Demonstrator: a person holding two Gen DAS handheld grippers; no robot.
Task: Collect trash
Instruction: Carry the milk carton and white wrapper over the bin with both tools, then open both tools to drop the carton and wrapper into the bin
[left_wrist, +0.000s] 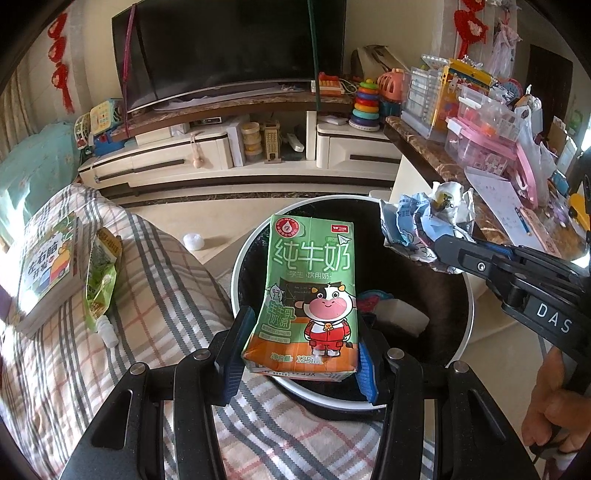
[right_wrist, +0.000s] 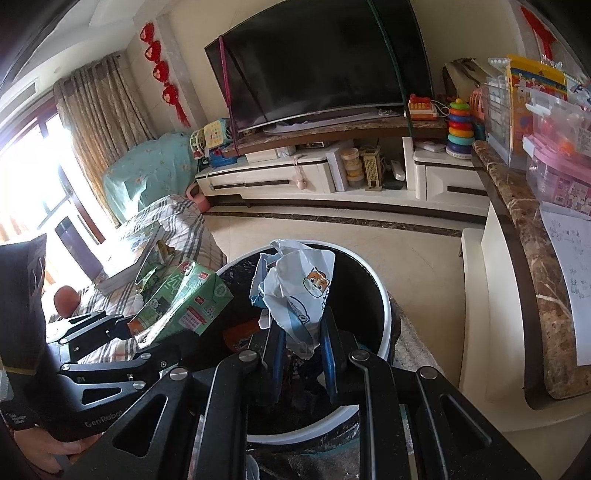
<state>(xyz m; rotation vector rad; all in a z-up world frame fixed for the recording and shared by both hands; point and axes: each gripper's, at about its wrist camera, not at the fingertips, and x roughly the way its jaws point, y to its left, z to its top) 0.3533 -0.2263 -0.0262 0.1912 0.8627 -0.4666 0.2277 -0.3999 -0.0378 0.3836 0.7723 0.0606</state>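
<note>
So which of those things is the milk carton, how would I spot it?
Find the round black bin with a white rim on the floor beside the checked sofa. Two sets of tongs hold trash above it. The milk carton is the green box with a cartoon cow in red, held in the left tongs; the right tongs' crumpled white-and-blue wrapper is shapeless.

A plaid-covered couch (left_wrist: 155, 266) is seen at the left; a stack of books (left_wrist: 48, 273) and a green pouch (left_wrist: 99, 280) with a white cap are laid directly on it, side by side. On the tiled floor (left_wrist: 221, 221) a white-rimmed trash bin (left_wrist: 467, 295) lined in black is set just beside the couch, and a small white ball (left_wrist: 194, 242) is left near it. A marble-topped counter (right_wrist: 532, 258) at the right is loaded with plastic boxes (left_wrist: 476, 140) and a sheet of paper (right_wrist: 570, 266).
</note>
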